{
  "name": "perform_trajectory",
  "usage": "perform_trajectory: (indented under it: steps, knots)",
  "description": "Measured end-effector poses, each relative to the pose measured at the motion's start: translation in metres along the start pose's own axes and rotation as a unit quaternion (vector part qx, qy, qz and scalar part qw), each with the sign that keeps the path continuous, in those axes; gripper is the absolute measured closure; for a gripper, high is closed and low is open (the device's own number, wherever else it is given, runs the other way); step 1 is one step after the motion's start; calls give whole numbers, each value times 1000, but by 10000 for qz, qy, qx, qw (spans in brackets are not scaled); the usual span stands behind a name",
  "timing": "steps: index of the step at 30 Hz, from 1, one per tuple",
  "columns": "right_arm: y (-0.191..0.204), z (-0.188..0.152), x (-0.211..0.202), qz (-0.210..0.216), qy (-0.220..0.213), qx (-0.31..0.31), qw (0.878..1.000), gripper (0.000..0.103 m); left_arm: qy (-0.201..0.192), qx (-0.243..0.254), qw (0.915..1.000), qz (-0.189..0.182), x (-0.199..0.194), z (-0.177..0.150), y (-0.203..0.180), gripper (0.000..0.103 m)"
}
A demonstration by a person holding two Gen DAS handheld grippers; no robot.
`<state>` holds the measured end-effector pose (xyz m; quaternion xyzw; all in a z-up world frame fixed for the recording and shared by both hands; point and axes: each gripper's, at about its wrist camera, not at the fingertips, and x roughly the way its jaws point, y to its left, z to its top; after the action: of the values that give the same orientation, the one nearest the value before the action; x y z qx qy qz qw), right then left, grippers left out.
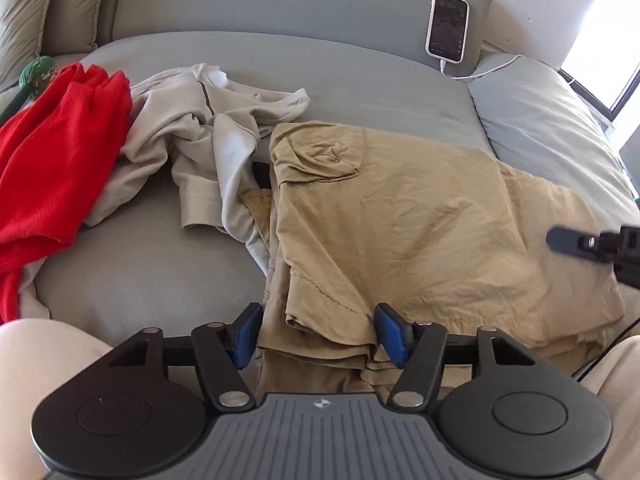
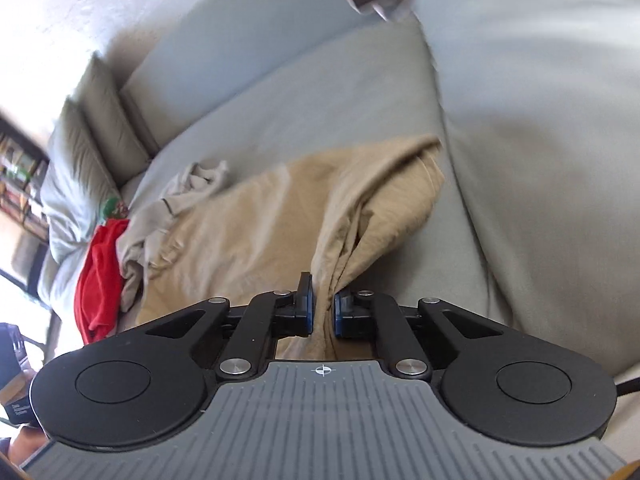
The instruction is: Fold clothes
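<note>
Khaki trousers lie spread flat on the grey bed, their near edge bunched in layers. My left gripper stands over that near edge with its jaws apart. The layered hem lies between the blue pads, and the left pad sits just off the cloth. My right gripper is shut on a gathered fold of the khaki trousers, which rises in a ridge from its pads. In the left wrist view the right gripper shows at the trousers' right side.
A crumpled beige shirt and a red garment lie left of the trousers. A phone on a white cable leans against the headboard. A grey pillow lies at the right. A person's knees flank the left gripper.
</note>
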<state>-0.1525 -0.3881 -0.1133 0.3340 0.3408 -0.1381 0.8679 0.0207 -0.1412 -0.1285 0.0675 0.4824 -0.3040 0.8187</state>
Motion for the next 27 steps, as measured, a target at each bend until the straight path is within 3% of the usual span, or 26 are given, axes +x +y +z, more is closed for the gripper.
perform_trajectory:
  steps: [3, 7, 9, 10, 11, 12, 14, 15, 18, 19, 23, 27]
  knots:
    - [41, 30, -4, -54, -302, -925, 9952, 94, 69, -353, 9993, -131, -1, -7, -10, 45]
    - [100, 74, 20, -353, -568, -2260, 9718, 94, 22, -427, 9987, -265, 8, -8, -40, 44]
    - [109, 103, 49, -728, -319, -2358, 9686, 79, -4, -271, 9995, -157, 15, -5, -53, 36]
    - [108, 116, 64, -908, -123, -2225, 9706, 72, -3, -163, 9998, -137, 16, -5, -56, 32]
    - [96, 125, 75, -1028, 116, -1843, 9774, 54, 2, -54, 9999, -126, 16, -5, -59, 28]
    - [80, 130, 79, -1073, 286, -1369, 9843, 45, 84, 80, 9997, -229, 15, -6, -59, 27]
    - [47, 129, 68, -923, 304, -529, 9939, 43, 276, 440, 9978, -410, 4, -9, -57, 27]
    - [32, 123, 55, -827, 265, -165, 9961, 35, 324, 558, 9962, -577, -5, -11, -54, 27]
    - [-1, 88, 16, -378, 277, 789, 9958, 19, -24, 790, 9888, -1262, -43, -10, -40, 26]
    - [-11, 73, 5, -156, 314, 1089, 9934, 17, -252, 833, 9862, -1407, -55, -5, -34, 23]
    - [-40, 7, -1, 648, 559, 2348, 9683, 13, -1175, 542, 9844, -1195, -78, 16, -16, 21]
    - [-54, -43, 33, 1034, 477, 3369, 9346, 15, -1299, 63, 9893, -661, -68, 26, -8, 22]
